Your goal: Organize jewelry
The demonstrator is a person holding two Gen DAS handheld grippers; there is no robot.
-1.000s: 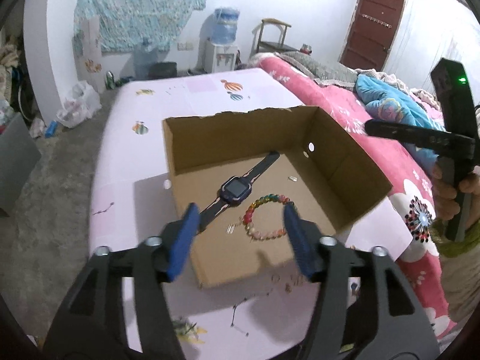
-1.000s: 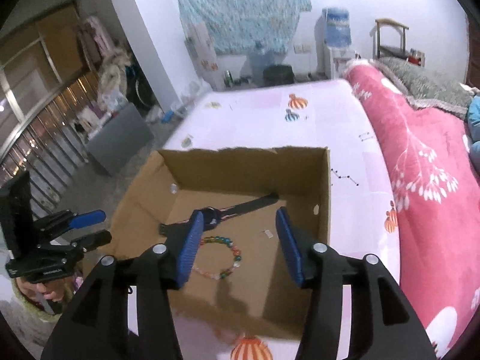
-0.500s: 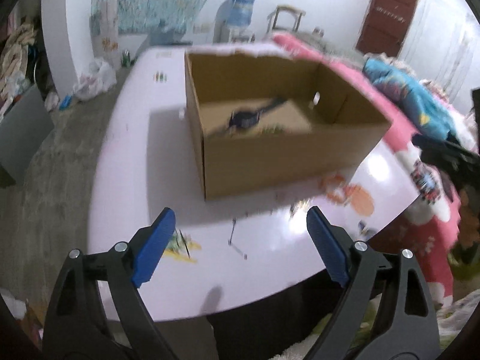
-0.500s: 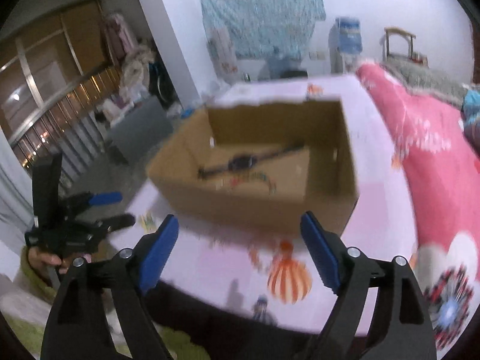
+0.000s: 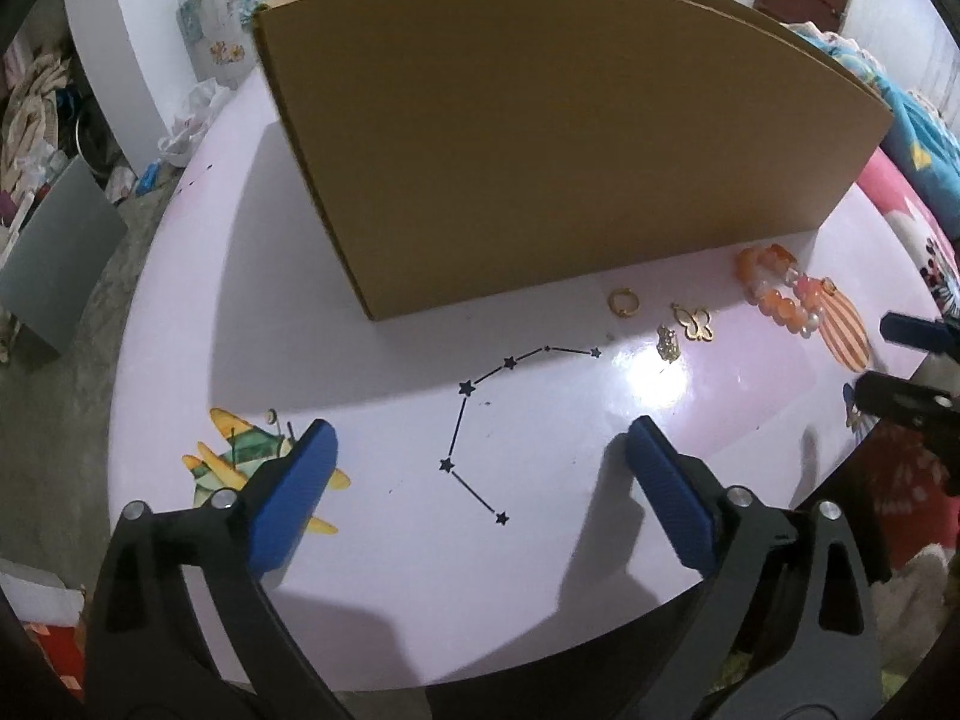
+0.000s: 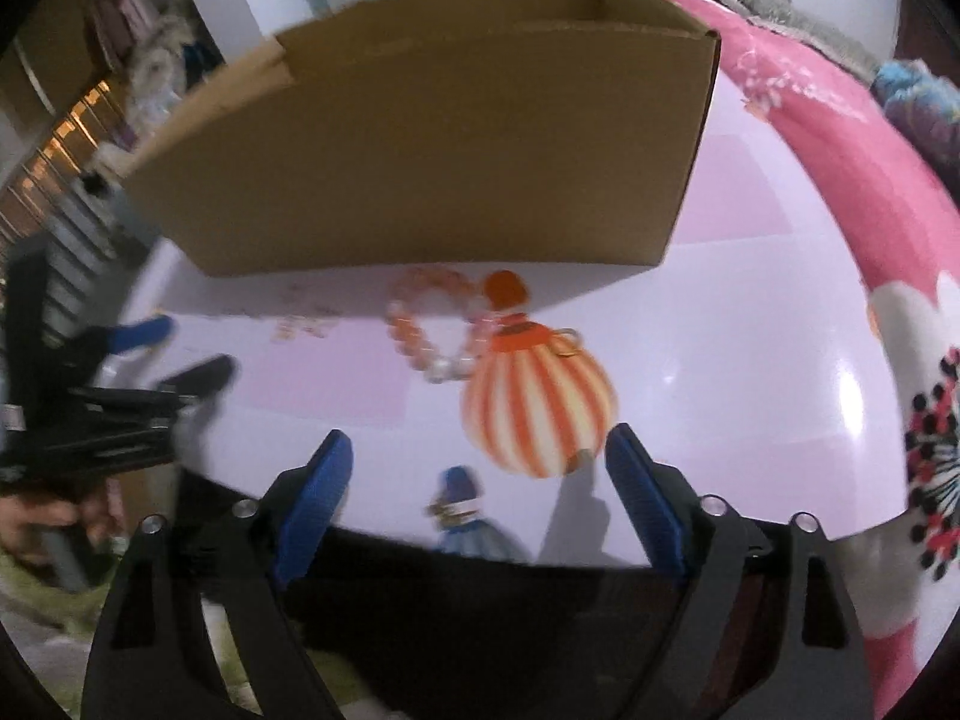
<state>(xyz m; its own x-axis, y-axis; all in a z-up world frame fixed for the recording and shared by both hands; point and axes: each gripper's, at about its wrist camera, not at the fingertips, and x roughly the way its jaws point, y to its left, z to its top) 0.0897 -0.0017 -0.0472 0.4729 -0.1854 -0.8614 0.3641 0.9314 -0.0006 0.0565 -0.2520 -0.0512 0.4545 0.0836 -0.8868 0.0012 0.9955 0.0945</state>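
Note:
A brown cardboard box (image 5: 540, 138) stands on the pale pink table (image 5: 360, 360); its inside is hidden. In front of it lie an orange and pink bead bracelet (image 5: 780, 291), a gold ring (image 5: 623, 302), a gold butterfly charm (image 5: 696, 322) and a small sparkly charm (image 5: 667, 343). My left gripper (image 5: 480, 468) is open and empty, low over the table's near edge. My right gripper (image 6: 477, 480) is open and empty, just short of the bracelet (image 6: 435, 330). The box also shows in the right wrist view (image 6: 432, 138).
A pink floral blanket (image 6: 870, 192) lies right of the table. Printed pictures mark the tabletop: a striped balloon (image 6: 540, 402), a plane (image 5: 240, 456) and a star line (image 5: 480, 420). The other gripper shows at the right edge (image 5: 912, 372) and at the left edge (image 6: 120, 384).
Both grippers have pulled back from over the box and dropped low to the table's near edge. The watch and bead bracelet inside the box are now hidden by its front wall.

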